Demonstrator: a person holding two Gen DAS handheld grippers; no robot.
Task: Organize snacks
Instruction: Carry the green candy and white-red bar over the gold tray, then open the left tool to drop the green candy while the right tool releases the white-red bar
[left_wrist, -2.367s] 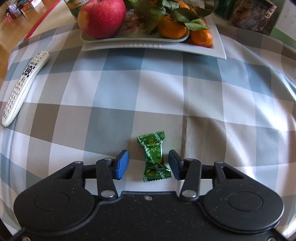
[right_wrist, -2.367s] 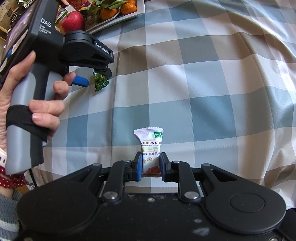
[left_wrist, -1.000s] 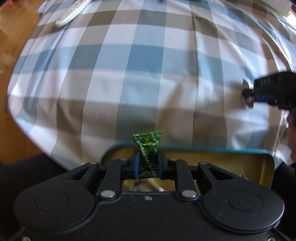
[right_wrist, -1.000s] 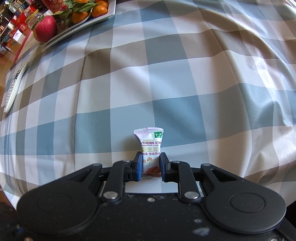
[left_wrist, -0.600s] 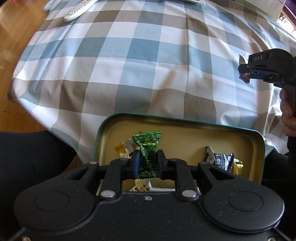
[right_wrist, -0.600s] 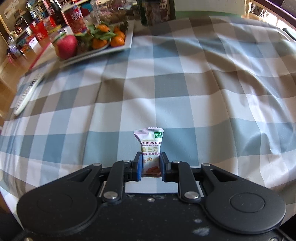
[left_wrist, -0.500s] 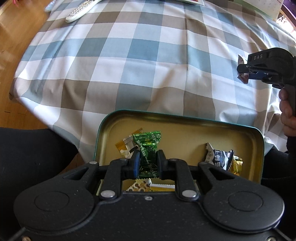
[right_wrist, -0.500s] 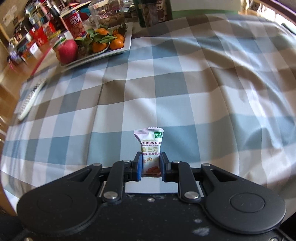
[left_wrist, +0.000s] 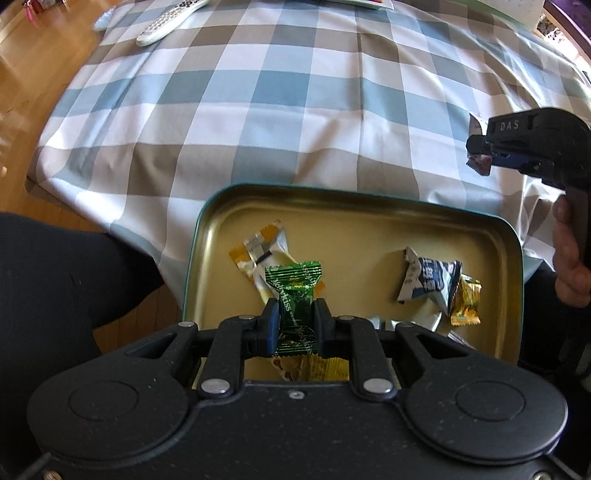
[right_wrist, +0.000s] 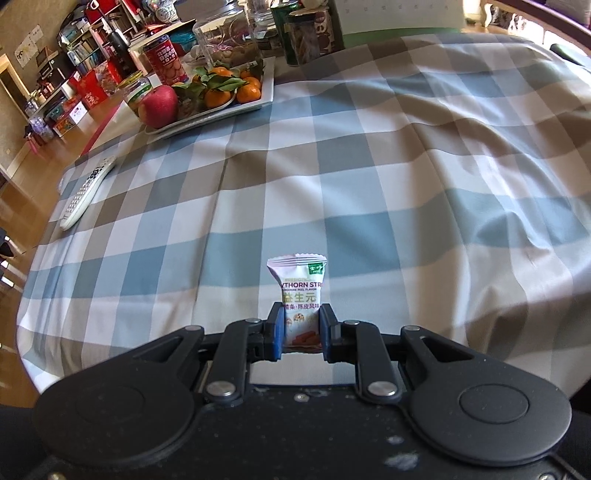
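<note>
Low in the left wrist frame, the left gripper (left_wrist: 294, 325) clamps a green foil-wrapped candy (left_wrist: 294, 295) above the open gold-lined metal tin (left_wrist: 369, 236). Centre-low in its own view, the right gripper (right_wrist: 299, 328) pinches a white hawthorn-strip snack packet (right_wrist: 301, 286) over the blue-grey checked tablecloth (right_wrist: 369, 166).

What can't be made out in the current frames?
- Left wrist view: near part of the tin hidden by the left tongs.
- Left wrist view: white packet in the right tongs too small to read.
- Right wrist view: tin out of frame; packet's lower end hidden behind the tongs' body.
</note>
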